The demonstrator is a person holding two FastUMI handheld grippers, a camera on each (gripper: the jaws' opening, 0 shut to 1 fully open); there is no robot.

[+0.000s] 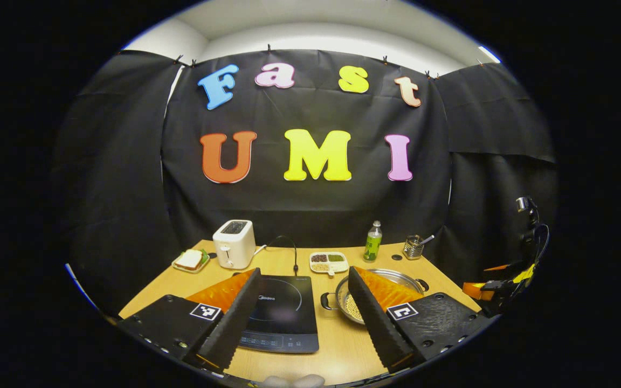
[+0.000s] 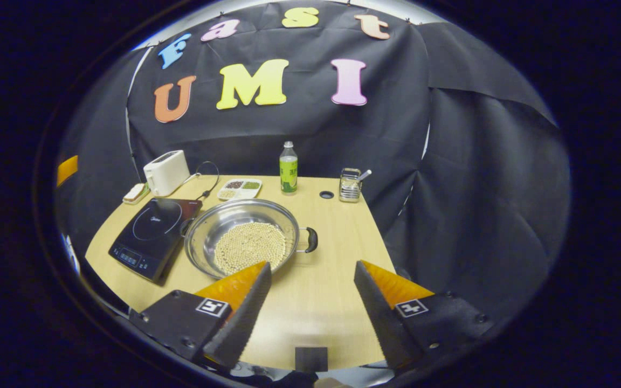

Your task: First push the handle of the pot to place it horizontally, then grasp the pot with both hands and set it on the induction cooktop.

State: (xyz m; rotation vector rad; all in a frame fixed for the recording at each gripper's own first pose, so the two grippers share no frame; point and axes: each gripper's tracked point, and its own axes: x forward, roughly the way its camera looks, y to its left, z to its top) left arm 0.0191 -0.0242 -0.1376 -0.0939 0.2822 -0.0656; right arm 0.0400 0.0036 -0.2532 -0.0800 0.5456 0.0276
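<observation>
Both grippers, left gripper and right gripper, hover with fingers apart, the pot on the table at three o'clock of the induction cooktop.

2 high views, shared table

Overhead light, even and dim; table bright, focus sharp. Fisheye bends edges. Glare on pot.

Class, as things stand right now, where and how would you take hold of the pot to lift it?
Grip the pot by its two black side handles, one gripper coming in from each side. The wide steel bowl is too broad for the fingers, and a level two-sided hold should keep the beans from spilling.
</observation>
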